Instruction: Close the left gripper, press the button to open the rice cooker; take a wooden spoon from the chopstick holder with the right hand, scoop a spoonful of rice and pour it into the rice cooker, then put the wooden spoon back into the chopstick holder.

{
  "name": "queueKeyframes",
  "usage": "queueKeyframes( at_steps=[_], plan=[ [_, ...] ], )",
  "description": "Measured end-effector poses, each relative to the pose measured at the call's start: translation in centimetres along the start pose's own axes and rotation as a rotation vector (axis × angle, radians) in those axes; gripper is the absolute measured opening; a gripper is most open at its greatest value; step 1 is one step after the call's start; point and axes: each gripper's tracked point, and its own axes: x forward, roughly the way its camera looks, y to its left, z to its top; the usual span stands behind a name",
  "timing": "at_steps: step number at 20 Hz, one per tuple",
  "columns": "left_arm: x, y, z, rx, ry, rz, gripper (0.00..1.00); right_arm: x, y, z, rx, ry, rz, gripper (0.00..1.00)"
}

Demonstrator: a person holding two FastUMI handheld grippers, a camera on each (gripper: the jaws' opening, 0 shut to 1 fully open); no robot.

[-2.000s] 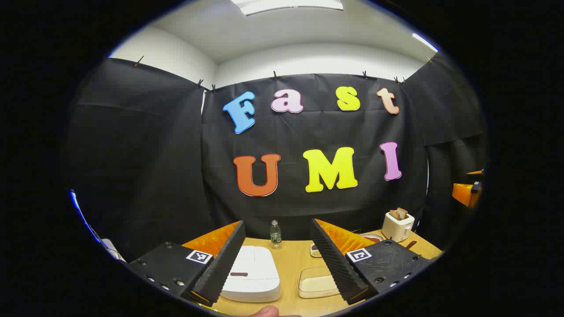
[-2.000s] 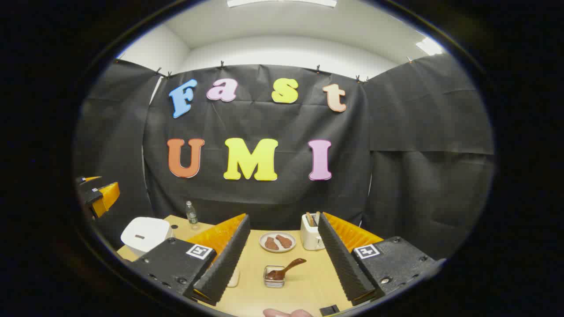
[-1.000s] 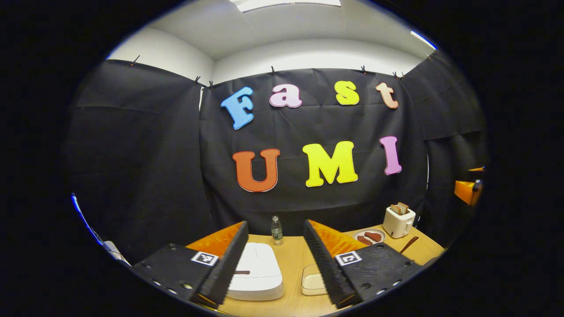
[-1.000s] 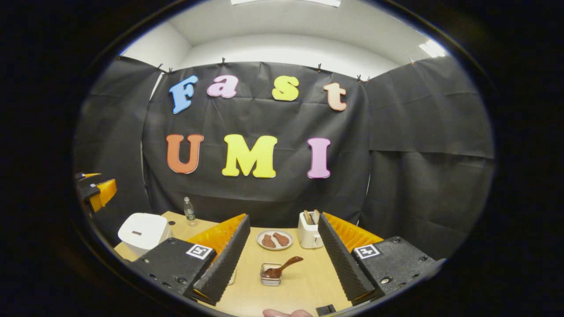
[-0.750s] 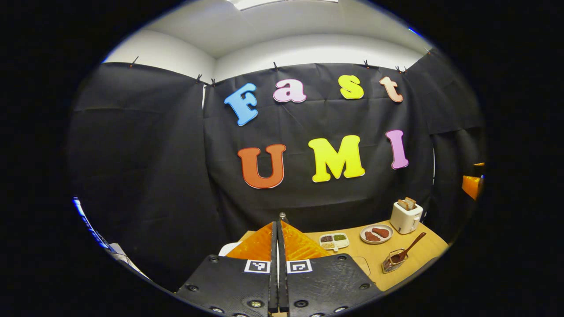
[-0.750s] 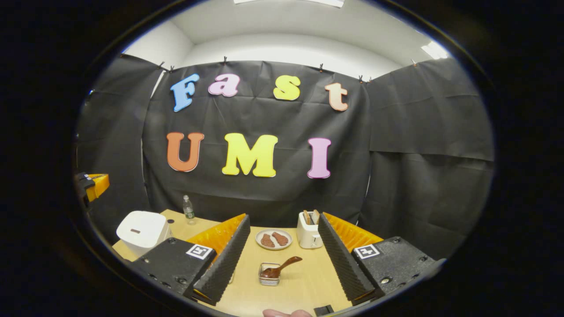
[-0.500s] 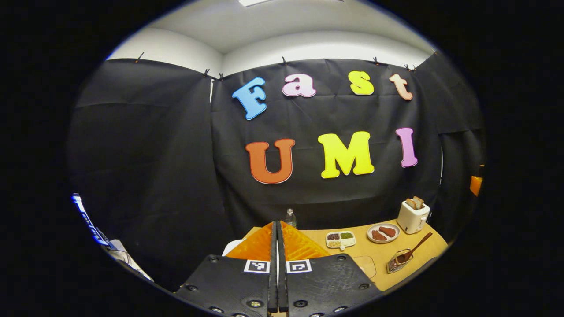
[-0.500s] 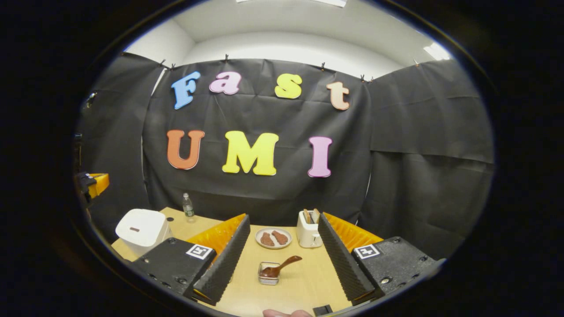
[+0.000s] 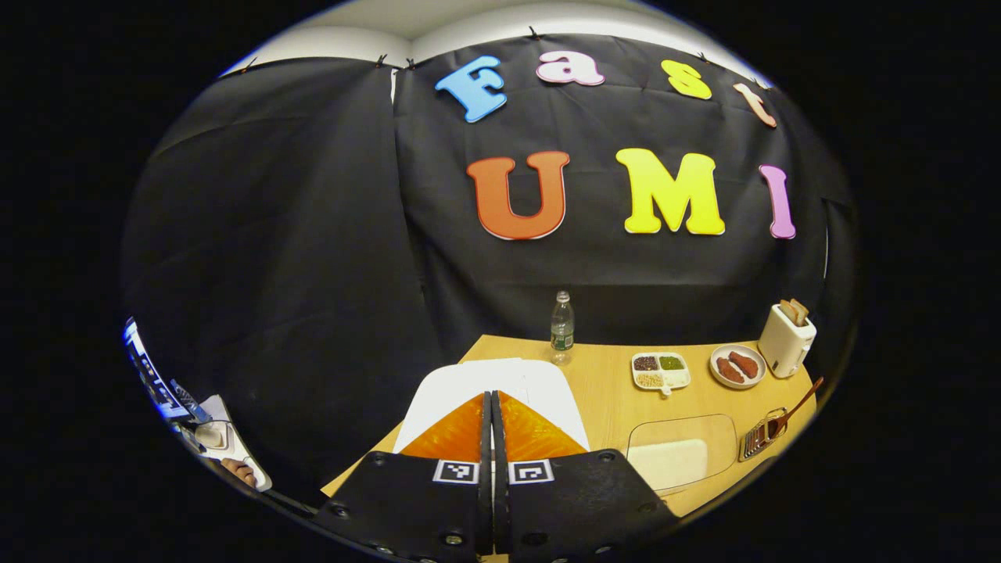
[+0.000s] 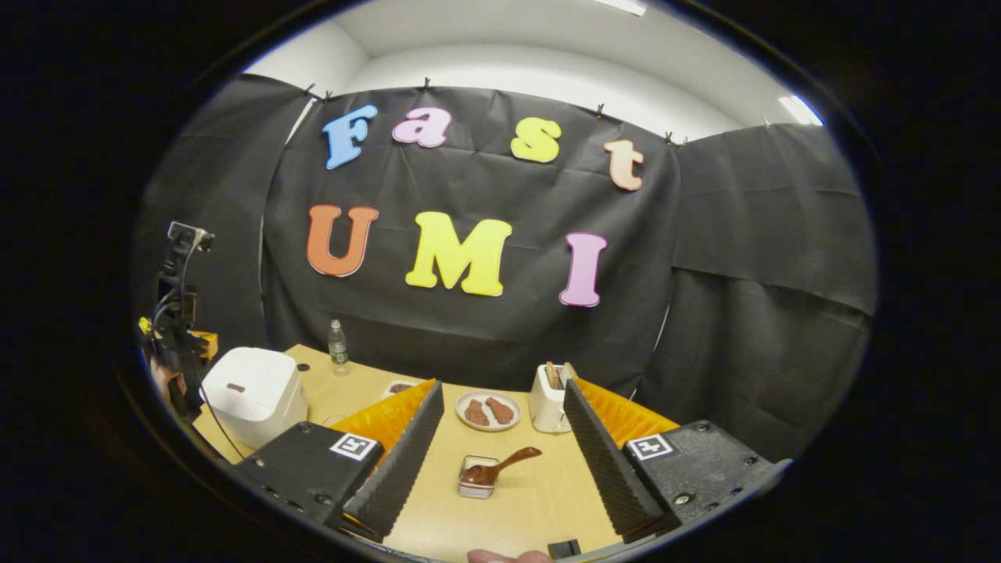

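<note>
Now the left gripper [image 9: 493, 407], jaws pressed together, has dipped over the rice cooker [image 9: 532, 383].

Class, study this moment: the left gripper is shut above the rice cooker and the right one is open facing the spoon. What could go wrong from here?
1. The left gripper hides the rice cooker's lid button, so the press may miss it.
2. The wooden spoon leans in a small chopstick holder; the open right gripper could tip the holder.
3. The toaster and plate stand close behind, within a careless reach.
</note>
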Motion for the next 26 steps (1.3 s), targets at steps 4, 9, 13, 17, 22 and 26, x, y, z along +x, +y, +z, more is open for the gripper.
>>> queueKeyframes(
  at_steps=[4,9,13,17,22,26],
  plan=[
    [2.7,0.4,-5.0,-0.023,0.127,0.007,0.00,0.5,0.8,-0.7,-0.003,0.032,0.006,1.00],
    [4.5,0.9,-8.3,-0.036,0.207,0.018,0.00,0.7,1.5,-1.2,-0.017,0.056,0.008,1.00],
    [5.4,0.9,-9.1,-0.010,0.217,0.022,0.00,0.9,1.9,-1.5,-0.022,0.070,0.013,1.00],
    [5.2,0.7,-10.3,-0.014,0.259,0.024,0.00,1.2,2.3,-1.7,-0.016,0.077,0.020,1.00],
    [5.5,0.6,-10.5,-0.003,0.277,0.016,0.01,1.3,2.5,-2.1,-0.016,0.087,0.028,1.00],
    [5.3,0.7,-10.7,-0.018,0.291,-0.002,0.01,1.5,2.4,-2.4,-0.003,0.097,0.032,1.00]
  ],
)
